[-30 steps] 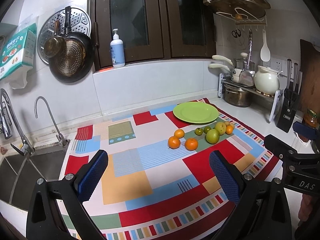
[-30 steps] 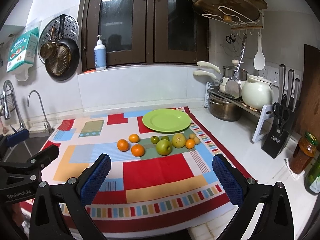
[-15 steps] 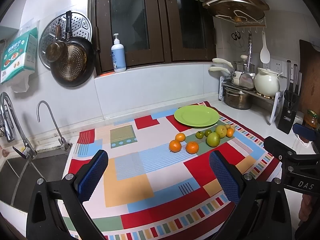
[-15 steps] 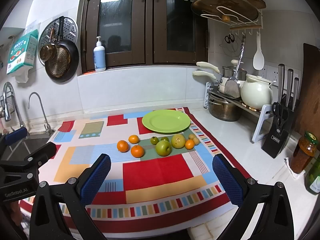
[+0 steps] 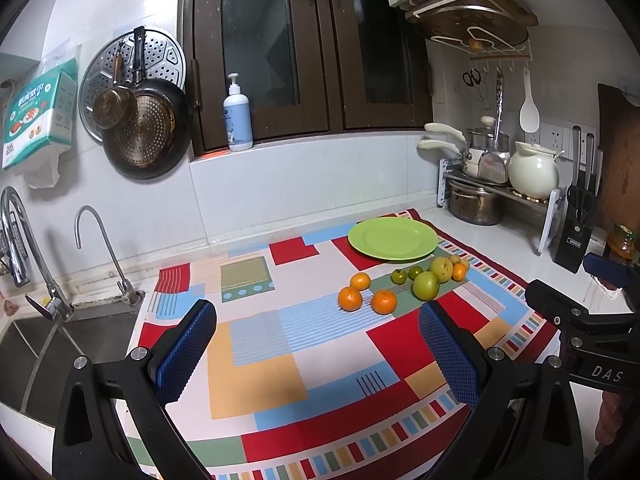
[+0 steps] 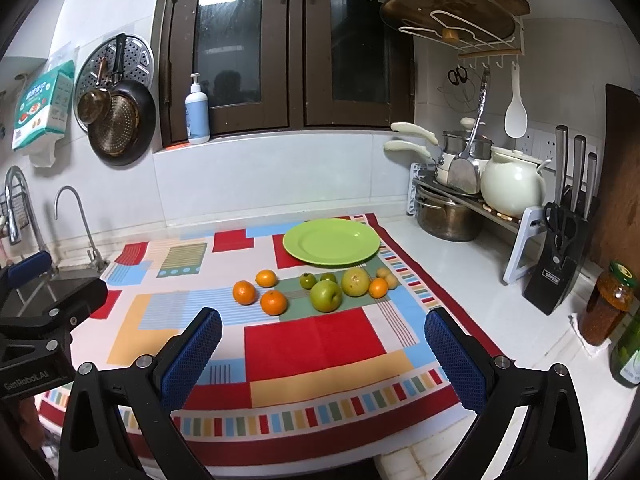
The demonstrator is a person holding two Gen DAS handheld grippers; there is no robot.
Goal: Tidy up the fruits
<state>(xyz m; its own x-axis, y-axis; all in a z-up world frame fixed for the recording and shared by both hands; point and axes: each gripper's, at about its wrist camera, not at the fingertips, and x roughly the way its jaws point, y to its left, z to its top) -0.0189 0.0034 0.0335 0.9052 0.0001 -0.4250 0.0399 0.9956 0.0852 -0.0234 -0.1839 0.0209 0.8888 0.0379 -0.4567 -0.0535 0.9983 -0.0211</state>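
Two grippers hovering above the cloth: left gripper and right gripper both spread wide, gripping nothing, blue textured pads. Round green plate sitting at 12 o'clock, nothing in it. Oranges and green fruits lying just below it on patchwork cloth.

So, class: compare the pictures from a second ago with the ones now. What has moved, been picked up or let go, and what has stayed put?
Only the views shifted slightly: both hand-held grippers, left and right, drifted a little but remain open and empty above the cloth. Nothing was grasped or released. The fruits still lie in front of the empty green plate.
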